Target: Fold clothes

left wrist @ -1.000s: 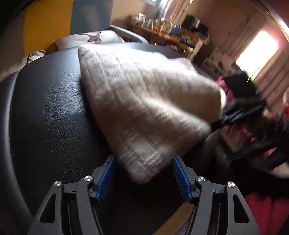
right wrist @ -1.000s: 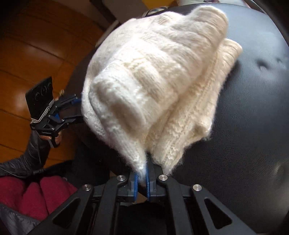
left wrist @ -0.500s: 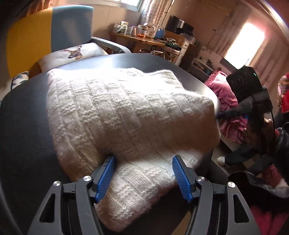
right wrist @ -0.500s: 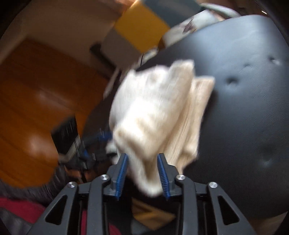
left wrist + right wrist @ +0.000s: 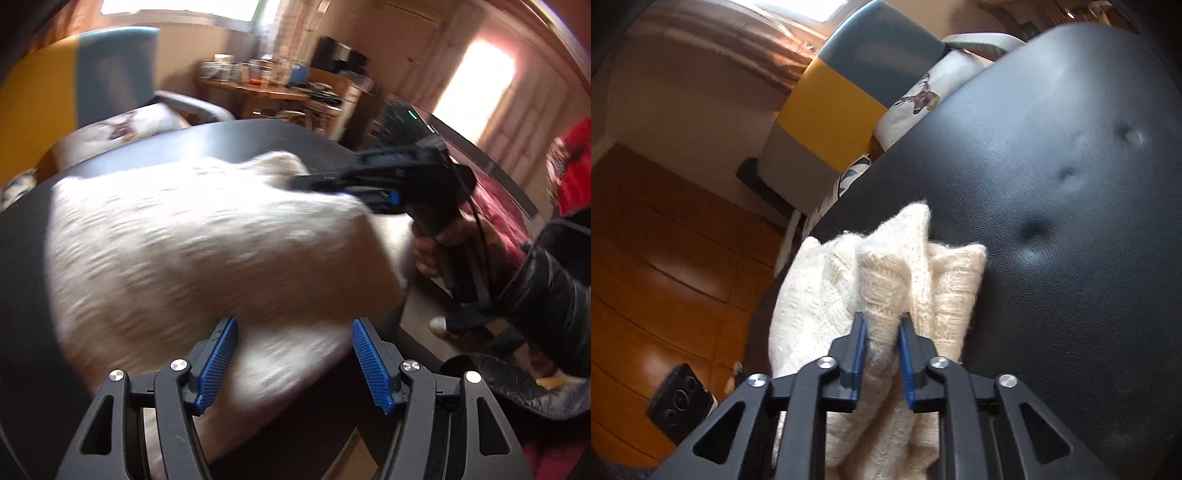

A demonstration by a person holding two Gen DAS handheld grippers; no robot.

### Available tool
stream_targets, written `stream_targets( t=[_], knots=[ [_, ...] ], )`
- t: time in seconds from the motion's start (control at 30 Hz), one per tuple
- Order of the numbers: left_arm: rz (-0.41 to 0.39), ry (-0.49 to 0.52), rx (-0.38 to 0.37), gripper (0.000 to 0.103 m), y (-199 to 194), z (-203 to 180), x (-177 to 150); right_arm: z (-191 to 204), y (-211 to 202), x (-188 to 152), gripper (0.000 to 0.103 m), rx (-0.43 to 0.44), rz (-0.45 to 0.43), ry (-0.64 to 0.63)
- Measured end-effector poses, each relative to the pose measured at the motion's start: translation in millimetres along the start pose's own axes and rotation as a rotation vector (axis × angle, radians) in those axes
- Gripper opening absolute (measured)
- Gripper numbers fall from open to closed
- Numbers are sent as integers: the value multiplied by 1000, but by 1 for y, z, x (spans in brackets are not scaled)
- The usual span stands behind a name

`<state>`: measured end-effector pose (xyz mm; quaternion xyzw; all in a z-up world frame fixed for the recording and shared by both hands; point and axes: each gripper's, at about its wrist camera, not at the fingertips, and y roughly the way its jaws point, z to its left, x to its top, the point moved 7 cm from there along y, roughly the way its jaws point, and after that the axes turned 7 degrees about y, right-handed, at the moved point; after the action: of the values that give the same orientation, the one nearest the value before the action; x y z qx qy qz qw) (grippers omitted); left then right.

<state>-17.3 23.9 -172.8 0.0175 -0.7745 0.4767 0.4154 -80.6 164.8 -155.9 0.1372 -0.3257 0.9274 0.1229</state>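
Cream wool, thick and fuzzy — the knit sweater [image 5: 207,251] lies bunched on a black padded leather surface [image 5: 1052,184], which looks more like an upholstered seat than a tabletop. In the right wrist view it fills the 6 to 8 o'clock part of the frame, its folds stacked in several layers.

The right tongs [image 5: 881,354] are pinching one thick fold of the knit between the blue pads, the jaws part-way closed around the bulk. The left tongs [image 5: 293,365] stand spread wide, the sweater's near edge lying between and just ahead of them, nothing gripped. From the left wrist view the right tongs come in at about 2 o'clock, their tips on the garment's far edge.

The sweater looks soft, limp and fairly light, with enough loft to spring back rather than hold a crease. The nubby wool should grip the ribbed pads well, but a shallow bite would likely catch only one layer and let the rest sag — so a hold on a doubled edge or corner, taken deep, seems best. The smooth leather would probably let the bundle slide if dragged.
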Motion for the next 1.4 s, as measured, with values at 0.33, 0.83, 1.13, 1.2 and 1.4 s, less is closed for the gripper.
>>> stream_targets(
  t=[0.33, 0.83, 1.13, 1.2, 1.4],
  knots=[
    [93, 139, -49, 65, 31, -26, -6, 11, 29, 32, 10, -186, 23, -166],
    [-43, -159, -200, 65, 13, -8, 49, -27, 20, 13, 27, 64, 13, 96],
    [-130, -301, -240, 65, 8, 11, 59, -24, 11, -57, 44, 356, 104, 295],
    [-130, -293, -231, 65, 8, 14, 61, -24, 19, -56, 46, 415, 87, 351],
    [-21, -115, -254, 66, 35, -26, 60, -15, 32, -49, 37, 288, 28, 265]
  ],
)
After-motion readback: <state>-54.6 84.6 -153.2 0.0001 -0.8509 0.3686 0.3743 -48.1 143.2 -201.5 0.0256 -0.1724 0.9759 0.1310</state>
